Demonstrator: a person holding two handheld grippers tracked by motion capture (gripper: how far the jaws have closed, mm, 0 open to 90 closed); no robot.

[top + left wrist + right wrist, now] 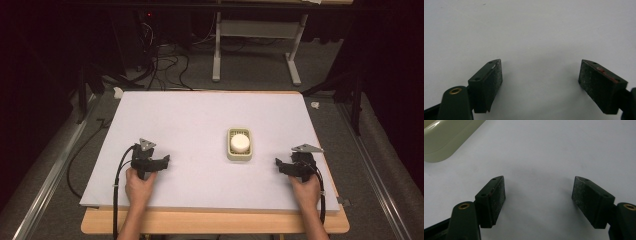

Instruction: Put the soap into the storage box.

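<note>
One cream tray (239, 153) between hand-held grippers

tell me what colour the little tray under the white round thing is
Pale cream, slightly greenish-beige tray; it shows best in the high view, near the middle of the table.

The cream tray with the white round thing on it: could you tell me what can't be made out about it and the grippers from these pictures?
- White round object, high view: too small to tell what it is, or whether it is a lid or a solid piece.
- Cream tray, right gripper view: cut off by the top-left edge, contents unseen.
- Right gripper and left gripper, high view: too small and dark to judge the jaw gap; each gripper's own view shows open jaws.
</note>
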